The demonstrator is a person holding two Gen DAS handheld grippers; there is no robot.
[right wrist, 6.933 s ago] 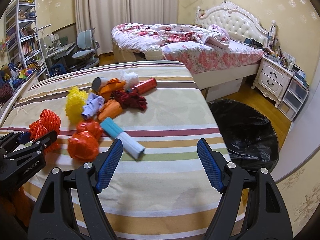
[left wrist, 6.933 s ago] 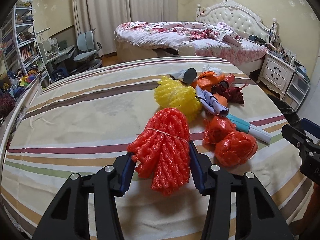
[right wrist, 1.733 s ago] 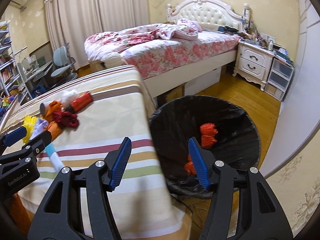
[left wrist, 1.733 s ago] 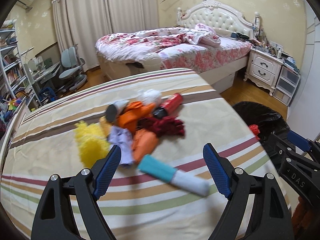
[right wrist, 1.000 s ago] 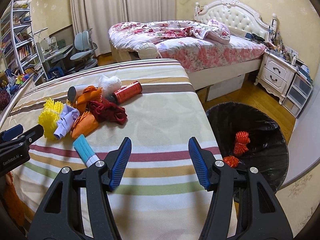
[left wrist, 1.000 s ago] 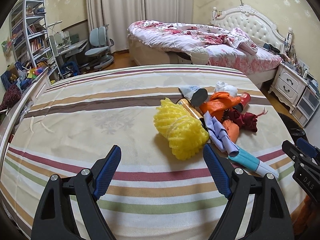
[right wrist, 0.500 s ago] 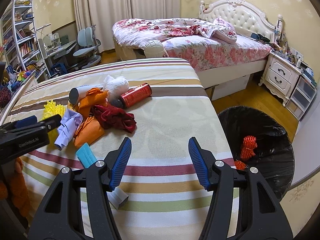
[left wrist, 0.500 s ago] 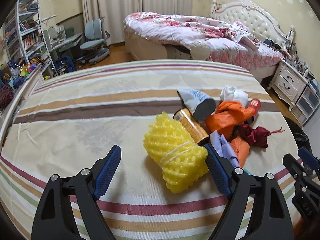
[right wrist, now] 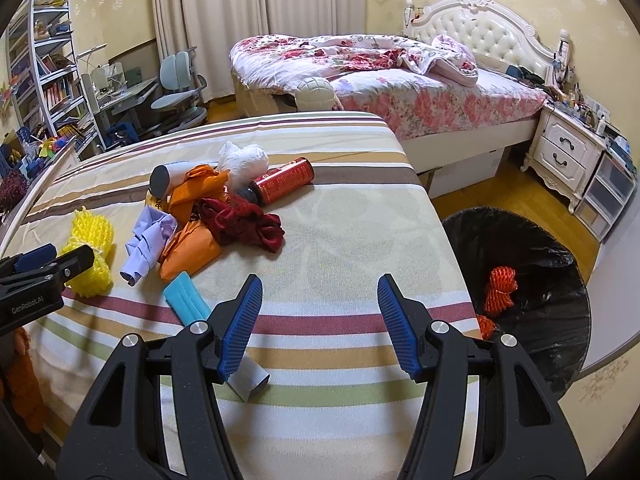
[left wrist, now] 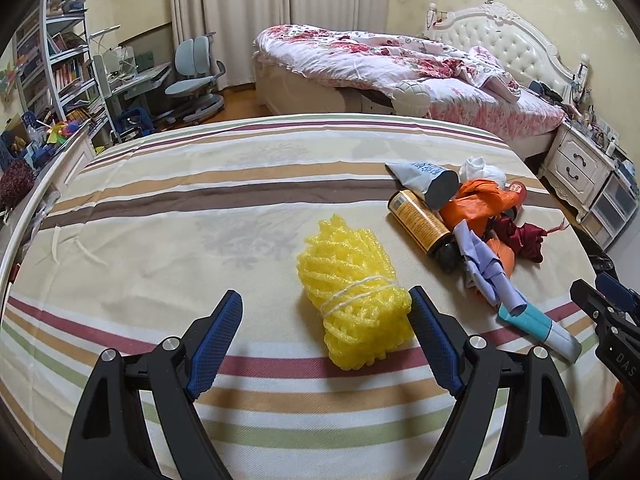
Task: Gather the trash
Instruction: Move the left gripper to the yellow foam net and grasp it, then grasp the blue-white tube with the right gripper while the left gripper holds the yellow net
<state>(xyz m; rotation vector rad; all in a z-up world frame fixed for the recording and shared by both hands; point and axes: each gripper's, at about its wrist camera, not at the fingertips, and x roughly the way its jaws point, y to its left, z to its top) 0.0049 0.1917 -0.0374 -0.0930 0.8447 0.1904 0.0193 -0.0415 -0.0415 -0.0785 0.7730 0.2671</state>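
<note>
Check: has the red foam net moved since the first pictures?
Yes. The red foam net left the striped bed and now lies in the black bin beside it.

yellow foam net bundle [left wrist: 354,296] string-tied, lying on striped bedspread [left wrist: 200,208].

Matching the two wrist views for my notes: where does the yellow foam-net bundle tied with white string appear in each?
Left wrist: the yellow foam-net bundle lies centre-low, between the open left gripper fingers, nearer the right one.
Right wrist: the bundle sits at the far left edge, partly behind the left gripper.
Shared landmark: the teal-and-grey tube on the striped bedcover.
</note>
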